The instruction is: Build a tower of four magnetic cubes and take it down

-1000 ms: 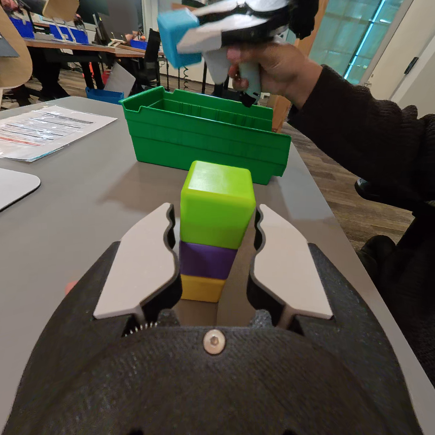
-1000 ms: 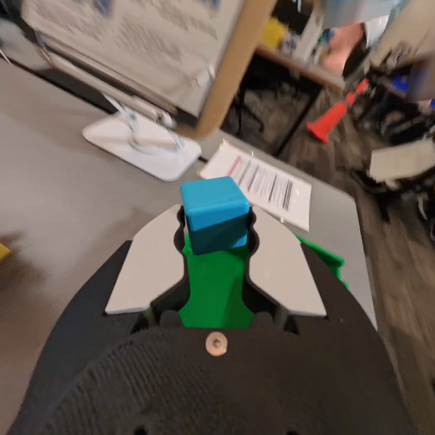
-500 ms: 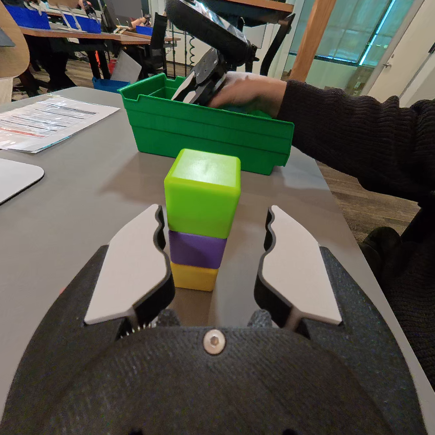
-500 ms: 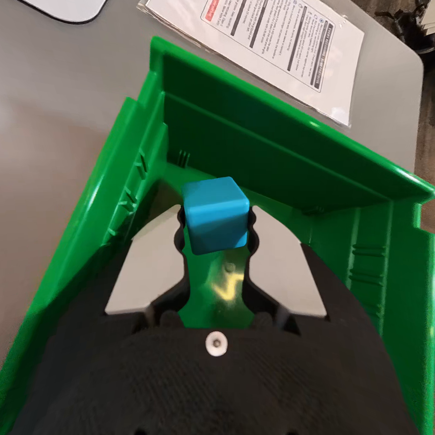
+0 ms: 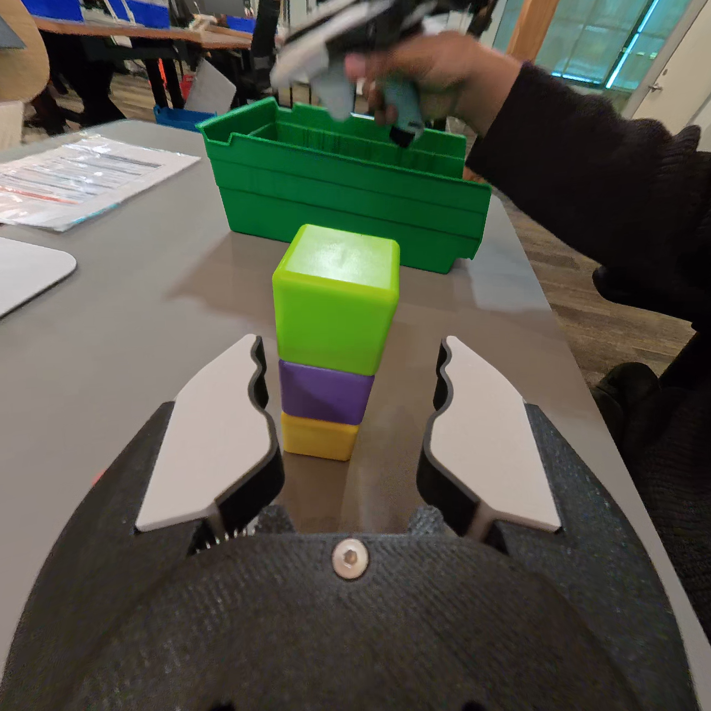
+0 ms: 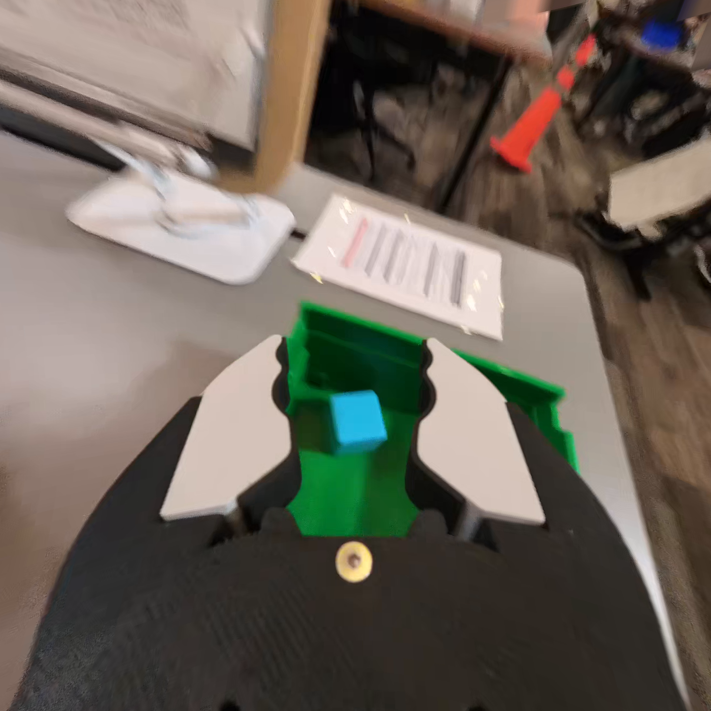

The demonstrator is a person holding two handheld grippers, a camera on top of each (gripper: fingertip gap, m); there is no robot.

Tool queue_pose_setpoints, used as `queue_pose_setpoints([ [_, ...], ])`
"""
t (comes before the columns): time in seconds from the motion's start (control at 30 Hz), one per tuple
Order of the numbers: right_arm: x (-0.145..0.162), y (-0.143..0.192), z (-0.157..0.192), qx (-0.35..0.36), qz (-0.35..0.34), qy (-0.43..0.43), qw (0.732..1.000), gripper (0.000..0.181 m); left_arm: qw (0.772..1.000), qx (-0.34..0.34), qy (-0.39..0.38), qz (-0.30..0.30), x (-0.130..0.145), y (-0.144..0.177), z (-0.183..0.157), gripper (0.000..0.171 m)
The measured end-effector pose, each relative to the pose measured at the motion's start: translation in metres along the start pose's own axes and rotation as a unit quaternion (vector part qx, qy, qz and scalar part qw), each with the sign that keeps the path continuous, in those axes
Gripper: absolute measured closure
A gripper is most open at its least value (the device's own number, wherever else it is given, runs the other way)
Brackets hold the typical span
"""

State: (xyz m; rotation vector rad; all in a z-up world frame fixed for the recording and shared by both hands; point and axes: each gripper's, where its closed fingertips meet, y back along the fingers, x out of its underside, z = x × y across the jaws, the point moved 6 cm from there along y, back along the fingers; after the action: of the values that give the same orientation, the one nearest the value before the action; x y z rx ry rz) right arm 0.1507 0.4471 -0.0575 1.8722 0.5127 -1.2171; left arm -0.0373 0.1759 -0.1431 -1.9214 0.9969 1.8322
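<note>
The grey worktop (image 5: 115, 346) carries a green bin (image 5: 346, 200) at its far side, a sheet in a clear sleeve (image 5: 80, 177) to the left and a white stand base (image 6: 184, 231). In front of the bin stands a column of three cubes: lime cube (image 5: 332, 300) on purple cube (image 5: 325, 392) on yellow cube (image 5: 317, 440). They look like light, stiff, smooth plastic, best pinched on two flat opposite sides. The left claw (image 5: 350, 369) is spread wide around the column, touching nothing. The right claw (image 6: 352, 369) hangs released and empty above the bin, where a small blue cube (image 6: 356, 421) lies inside.
</note>
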Motion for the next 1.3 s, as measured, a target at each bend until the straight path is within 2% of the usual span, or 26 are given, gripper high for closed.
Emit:
queue_pose_setpoints([
  [0.1,-0.041,0.026,0.034,-0.099,-0.114,-0.041,0.988,0.121,0.999,0.014,0.024,0.031,0.002,-0.002,-0.001,0.092],
  [0.2,-0.063,0.04,0.079,-0.225,-0.173,-0.071,0.956,0.116,0.999,0.008,0.027,0.029,0.0,-0.002,0.001,0.094],
  [0.3,-0.061,0.04,0.128,-0.332,-0.174,-0.06,0.925,0.107,0.999,-0.002,0.03,0.036,0.001,-0.002,0.005,0.093],
  [0.43,-0.037,0.028,0.187,-0.401,-0.134,-0.011,0.906,0.104,0.996,0.014,0.061,0.061,0.008,-0.008,0.008,0.093],
  [0.53,-0.019,0.022,0.218,-0.423,-0.109,0.019,0.899,0.104,0.994,0.029,0.066,0.083,0.013,-0.012,0.008,0.096],
  [0.63,-0.007,0.018,0.236,-0.428,-0.077,0.037,0.9,0.105,0.994,0.026,0.065,0.086,0.013,-0.012,0.009,0.105],
  [0.7,-0.003,0.02,0.243,-0.429,-0.079,0.047,0.898,0.106,0.993,0.026,0.068,0.088,0.013,-0.012,0.01,0.11],
  [0.87,0.005,0.02,0.251,-0.444,-0.078,0.029,0.892,0.107,0.993,0.026,0.068,0.091,0.014,-0.011,0.011,0.117],
  [1.07,0.015,0.016,0.25,-0.436,-0.123,-0.013,0.891,0.115,0.993,0.037,0.064,0.094,0.014,-0.011,0.011,0.117],
  [1.17,0.018,0.019,0.253,-0.463,-0.135,-0.009,0.876,0.114,0.992,0.05,0.062,0.096,0.015,-0.011,0.009,0.117],
  [1.3,0.024,0.018,0.255,-0.452,-0.148,0.02,0.879,0.123,0.991,0.066,0.061,0.098,0.015,-0.011,0.007,0.118],
])
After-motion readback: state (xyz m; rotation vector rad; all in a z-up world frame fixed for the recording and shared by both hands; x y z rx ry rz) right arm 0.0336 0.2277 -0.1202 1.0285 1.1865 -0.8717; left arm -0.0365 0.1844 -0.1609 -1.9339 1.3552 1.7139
